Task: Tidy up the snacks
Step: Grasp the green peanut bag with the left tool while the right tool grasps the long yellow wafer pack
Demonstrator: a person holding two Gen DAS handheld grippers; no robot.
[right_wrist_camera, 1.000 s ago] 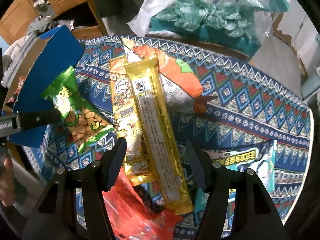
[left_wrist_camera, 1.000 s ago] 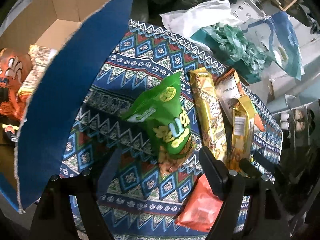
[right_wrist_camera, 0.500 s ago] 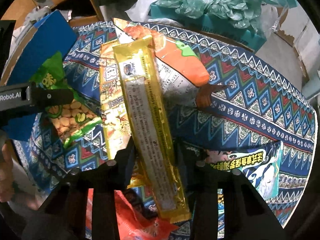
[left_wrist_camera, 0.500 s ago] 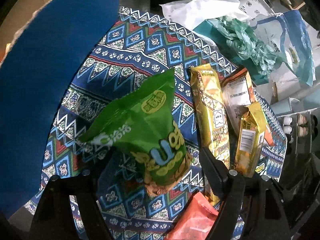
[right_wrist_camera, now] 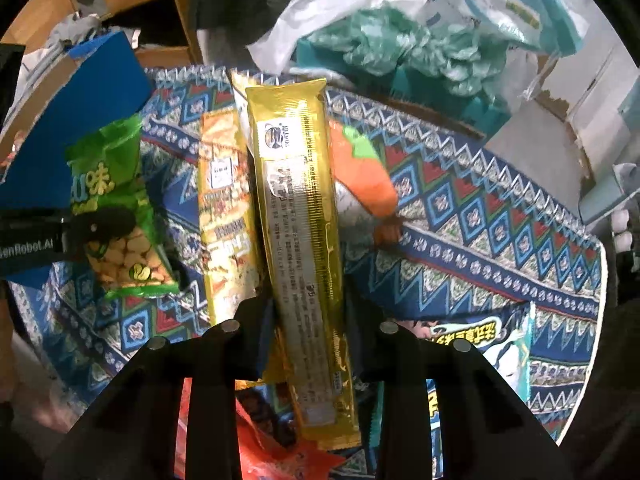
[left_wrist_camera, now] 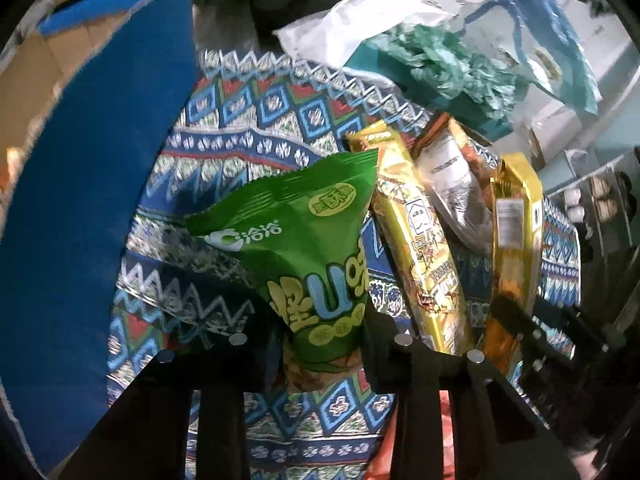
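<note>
My left gripper (left_wrist_camera: 325,346) is shut on the lower end of a green peanut bag (left_wrist_camera: 304,240), which tilts up off the patterned cloth (left_wrist_camera: 256,128). The right wrist view shows the same bag (right_wrist_camera: 116,184) pinched by that gripper's black fingers (right_wrist_camera: 104,222). My right gripper (right_wrist_camera: 308,320) is shut on a long gold packet (right_wrist_camera: 296,200), whose far end points away from me. From the left wrist view that gold packet (left_wrist_camera: 516,220) stands tilted at the right. A second yellow patterned packet (left_wrist_camera: 416,248) lies between the two held snacks.
A blue cardboard box flap (left_wrist_camera: 80,200) rises at the left, close to the green bag. An orange and silver pouch (right_wrist_camera: 366,176) lies under the gold packet. A red packet (right_wrist_camera: 276,444) and a blue cartoon packet (right_wrist_camera: 480,340) lie near me. Teal plastic bags (left_wrist_camera: 452,64) pile at the back.
Both grippers' jaws have closed: the left on the green bag, the right on the long gold packet. Both snacks now sit larger and tilted up between the fingers.
</note>
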